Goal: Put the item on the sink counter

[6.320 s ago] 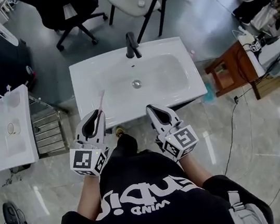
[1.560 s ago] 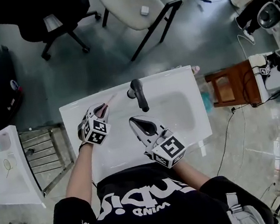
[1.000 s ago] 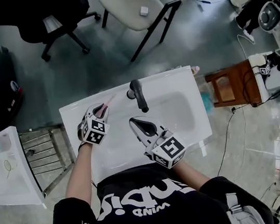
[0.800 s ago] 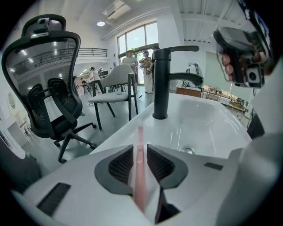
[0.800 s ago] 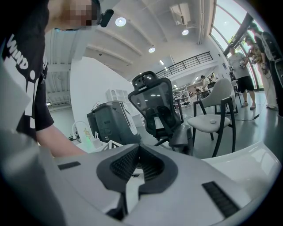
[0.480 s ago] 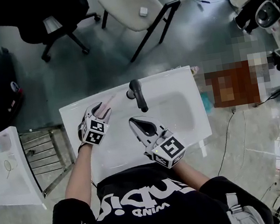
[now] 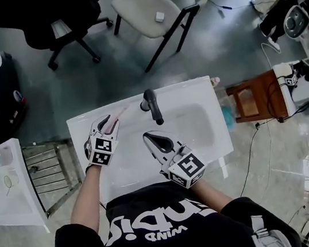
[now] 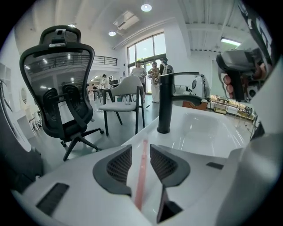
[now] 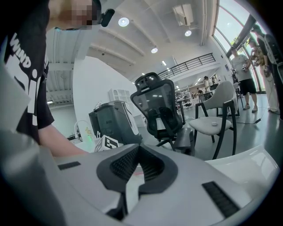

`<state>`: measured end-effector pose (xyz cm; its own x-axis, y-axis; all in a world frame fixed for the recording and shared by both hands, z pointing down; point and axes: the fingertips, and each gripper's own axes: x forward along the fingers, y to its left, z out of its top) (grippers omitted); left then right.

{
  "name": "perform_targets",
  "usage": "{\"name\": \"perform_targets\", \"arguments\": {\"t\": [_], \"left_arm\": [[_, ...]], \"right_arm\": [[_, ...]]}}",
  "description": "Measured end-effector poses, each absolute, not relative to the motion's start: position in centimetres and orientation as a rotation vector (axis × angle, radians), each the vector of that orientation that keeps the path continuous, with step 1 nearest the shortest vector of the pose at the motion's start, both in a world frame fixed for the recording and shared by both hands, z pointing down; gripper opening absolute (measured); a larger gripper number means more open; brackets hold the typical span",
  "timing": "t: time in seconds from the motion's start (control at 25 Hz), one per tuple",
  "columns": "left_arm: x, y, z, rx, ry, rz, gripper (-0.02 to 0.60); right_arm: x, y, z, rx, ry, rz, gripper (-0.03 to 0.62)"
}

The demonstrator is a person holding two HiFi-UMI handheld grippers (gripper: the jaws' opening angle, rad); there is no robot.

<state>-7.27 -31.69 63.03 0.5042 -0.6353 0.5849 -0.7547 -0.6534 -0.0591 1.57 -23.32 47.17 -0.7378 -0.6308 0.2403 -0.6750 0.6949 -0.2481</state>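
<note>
White sink counter (image 7: 85, 125) is seen from above, with the pink stick (image 7: 119, 113) laid flat at nine o'clock of the tap (image 7: 151, 104) — placement is judged done. The left gripper (image 7: 106, 120) has just been opened; its jaws are spread above the stick, untouched by either. The right gripper (image 7: 147, 136) is pressed closed on nothing — only withdrawal seems left.

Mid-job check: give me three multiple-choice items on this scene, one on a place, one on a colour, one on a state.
1. Where does the pink stick lie? A in the basin; B on the sink counter; C on the chair.
2. The faucet is: A black; B chrome; C white.
3. The left gripper is: A shut on the stick; B open; C out of view.
Key: B, it rests on the flat rim left of the faucet; A, black in both views; B, its jaws, just opened then eased in slightly, stand apart beside the stick.
</note>
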Motion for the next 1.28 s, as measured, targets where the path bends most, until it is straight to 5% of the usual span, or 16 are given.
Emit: {"name": "perform_targets", "arguments": {"t": [0.36,1.28], "left_arm": [[-7.6,-29.7,59.2,2.532,-1.255,0.744,0.037],[-6.7,-19.7,41.5,2.765,-1.306,0.303,0.021]], "right_arm": [[1.7,-22.4,46.5,1.062,-2.773,0.471,0.018],[2.9,-19.8,42.1,1.097,-2.871,0.263,0.018]]}}
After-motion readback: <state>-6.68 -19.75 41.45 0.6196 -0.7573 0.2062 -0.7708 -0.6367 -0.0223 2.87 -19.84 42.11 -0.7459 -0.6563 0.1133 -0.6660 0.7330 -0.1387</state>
